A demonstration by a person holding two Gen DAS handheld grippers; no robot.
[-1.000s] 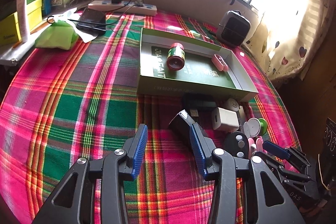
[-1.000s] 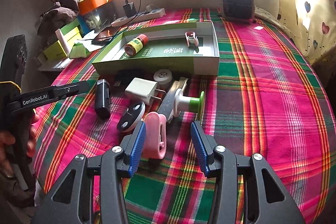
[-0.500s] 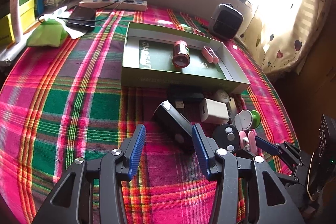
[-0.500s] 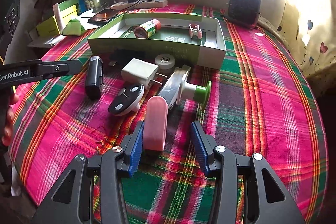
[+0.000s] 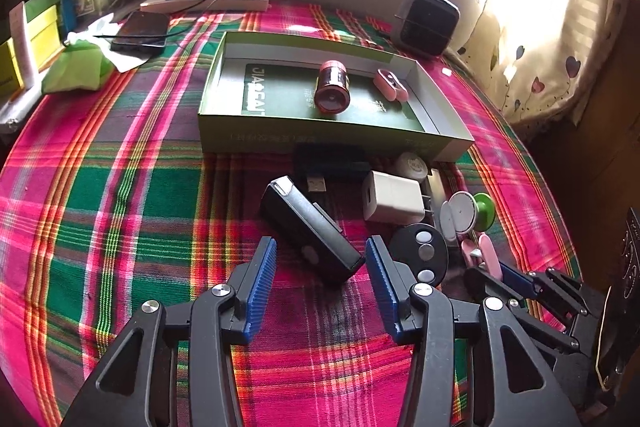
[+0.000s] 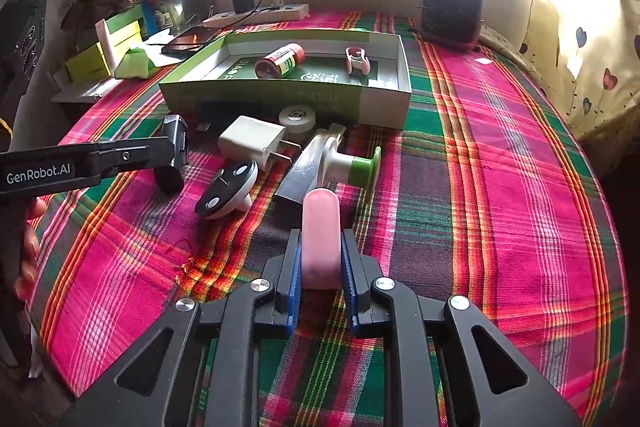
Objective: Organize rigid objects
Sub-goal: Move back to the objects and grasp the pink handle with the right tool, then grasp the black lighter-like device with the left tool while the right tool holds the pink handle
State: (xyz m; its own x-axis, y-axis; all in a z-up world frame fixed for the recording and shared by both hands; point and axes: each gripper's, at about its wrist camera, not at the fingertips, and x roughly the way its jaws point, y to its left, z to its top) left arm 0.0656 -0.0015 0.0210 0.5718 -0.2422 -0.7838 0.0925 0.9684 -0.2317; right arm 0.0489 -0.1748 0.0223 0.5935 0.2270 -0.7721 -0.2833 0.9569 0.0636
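While right tongs clamp the pink case, open left tongs straddle the black box.

My left tongs over the black device on the plaid cloth

My left gripper stands with its blue pads apart, the near end of the black device lying between them, tilted, with the right pad just beside its corner. Past it sit a white charger, a round black remote and a green-and-white knob. The green box beyond holds a red-capped bottle and a pink clip. My right gripper shows low right, pinching a pink piece.
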